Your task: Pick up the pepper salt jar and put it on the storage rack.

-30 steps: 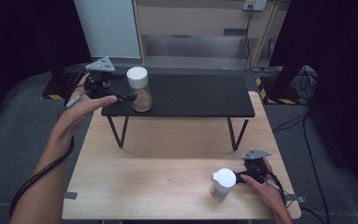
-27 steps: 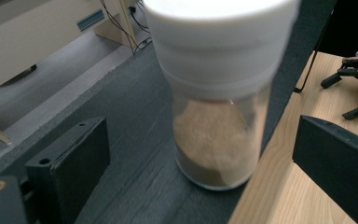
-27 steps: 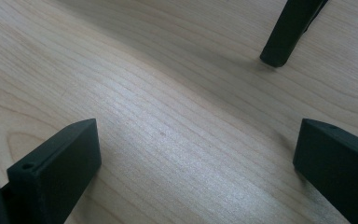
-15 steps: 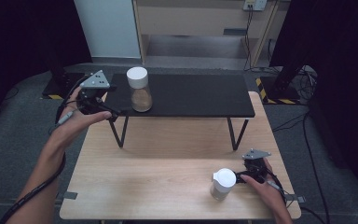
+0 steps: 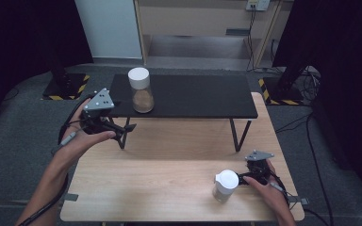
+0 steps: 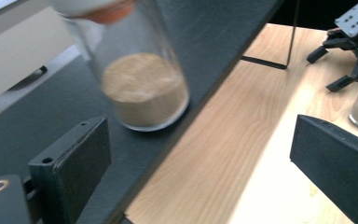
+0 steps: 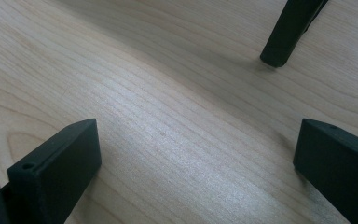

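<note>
Dark curtains and grey floor surround a pale wooden table (image 5: 169, 183) that carries a low black shelf (image 5: 193, 96) on thin legs. From the high view, a white-capped jar of brown powder (image 5: 140, 89) stands upright near the shelf's left end, and a second white-capped jar (image 5: 225, 184) stands on the table at the front right.

The left gripper (image 5: 115, 129) hangs off the shelf's left front corner, apart from the shelf jar. The left gripper view shows its jaws spread wide with nothing between them, and brings that jar close, blurred and with its cap cut off by the top edge.

The right gripper (image 5: 242, 178) sits just beside the front jar. Whether it touches the jar cannot be told from above. The right gripper view shows its jaws wide apart over bare wood, with one shelf leg (image 7: 289, 32) beyond.

Against the earlier frames, the left hand has drawn back and down from the shelf jar towards the person, its jaws barely narrower. The right hand and both jars lie as before.
</note>
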Available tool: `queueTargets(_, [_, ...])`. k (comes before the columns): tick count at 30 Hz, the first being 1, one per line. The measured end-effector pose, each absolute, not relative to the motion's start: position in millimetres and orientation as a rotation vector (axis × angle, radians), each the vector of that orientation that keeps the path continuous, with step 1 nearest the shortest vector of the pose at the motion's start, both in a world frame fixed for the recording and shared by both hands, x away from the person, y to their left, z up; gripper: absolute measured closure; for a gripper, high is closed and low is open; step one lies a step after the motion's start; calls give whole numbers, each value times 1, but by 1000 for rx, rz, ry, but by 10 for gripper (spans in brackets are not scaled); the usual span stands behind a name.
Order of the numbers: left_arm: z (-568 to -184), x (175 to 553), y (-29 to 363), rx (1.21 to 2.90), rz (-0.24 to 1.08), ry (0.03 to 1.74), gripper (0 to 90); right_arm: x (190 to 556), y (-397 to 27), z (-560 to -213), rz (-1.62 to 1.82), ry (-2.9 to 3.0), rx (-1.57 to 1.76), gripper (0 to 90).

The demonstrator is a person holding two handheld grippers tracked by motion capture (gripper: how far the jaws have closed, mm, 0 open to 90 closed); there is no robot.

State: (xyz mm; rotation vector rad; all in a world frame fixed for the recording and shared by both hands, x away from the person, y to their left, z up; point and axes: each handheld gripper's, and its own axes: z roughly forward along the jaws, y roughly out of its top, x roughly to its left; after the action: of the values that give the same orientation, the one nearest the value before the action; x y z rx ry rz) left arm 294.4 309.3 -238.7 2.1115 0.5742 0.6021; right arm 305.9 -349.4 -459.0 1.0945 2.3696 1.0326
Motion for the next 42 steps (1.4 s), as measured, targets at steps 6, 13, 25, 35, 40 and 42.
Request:
queueTargets(6, [-253, 288, 299, 2118, 587, 543, 42, 306, -349, -459, 1032, 2370, 1094, 14])
queueTargets(13, [-269, 288, 286, 2138, 573, 525, 40, 306, -349, -459, 1033, 2370, 1094, 14])
queueTargets(25, [-295, 292, 262, 2194, 537, 508, 40, 306, -349, -459, 1033, 2370, 1095, 14])
queueTargets(35, [-318, 289, 245, 2234, 501, 492, 38, 306, -349, -459, 1033, 2370, 1095, 14])
queueTargets(40, [-333, 290, 237, 2248, 478, 487, 39, 306, -349, -459, 1033, 2370, 1095, 14])
queueTargets(42, [-338, 290, 233, 2260, 469, 484, 40, 306, -349, -459, 1033, 2370, 1095, 14])
